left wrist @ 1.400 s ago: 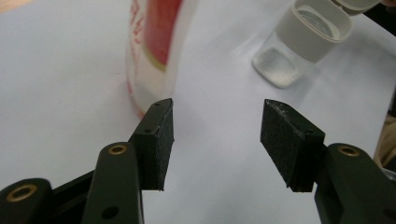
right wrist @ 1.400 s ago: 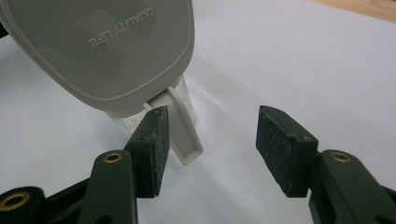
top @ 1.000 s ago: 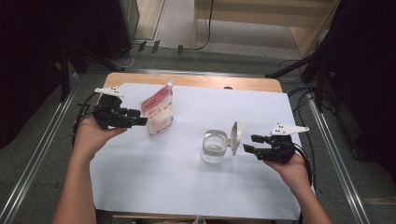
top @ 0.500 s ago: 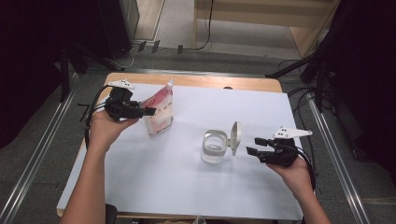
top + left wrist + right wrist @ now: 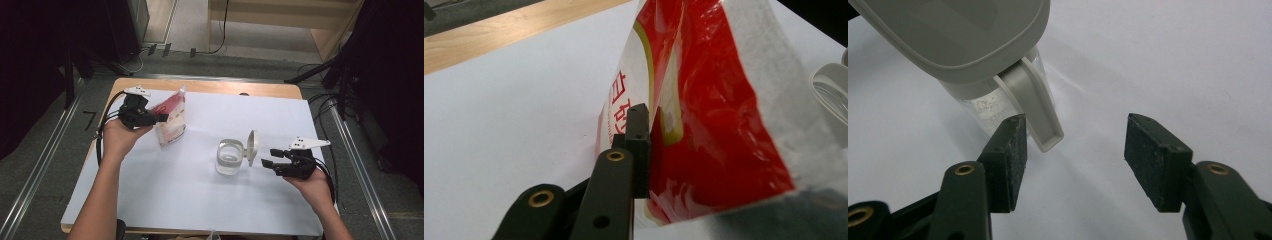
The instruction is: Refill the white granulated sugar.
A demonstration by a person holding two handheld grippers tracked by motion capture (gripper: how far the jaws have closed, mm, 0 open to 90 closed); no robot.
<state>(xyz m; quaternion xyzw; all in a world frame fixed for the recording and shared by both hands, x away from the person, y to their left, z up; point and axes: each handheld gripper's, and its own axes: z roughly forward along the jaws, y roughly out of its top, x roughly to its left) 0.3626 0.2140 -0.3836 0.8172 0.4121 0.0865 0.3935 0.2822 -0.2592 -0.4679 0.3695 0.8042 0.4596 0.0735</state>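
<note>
Since a second ago, left gripper (image 5: pixel 159 119) has moved onto the standing red-and-white plastic pouch (image 5: pixel 172 120), its jaws just closing on its edge. Right gripper (image 5: pixel 1070 145) waits open beside the clear flip-lid jar (image 5: pixel 230 156). That thin film could slip.

Red pouch (image 5: pixel 171 119) upright; open jar (image 5: pixel 230 156).
</note>
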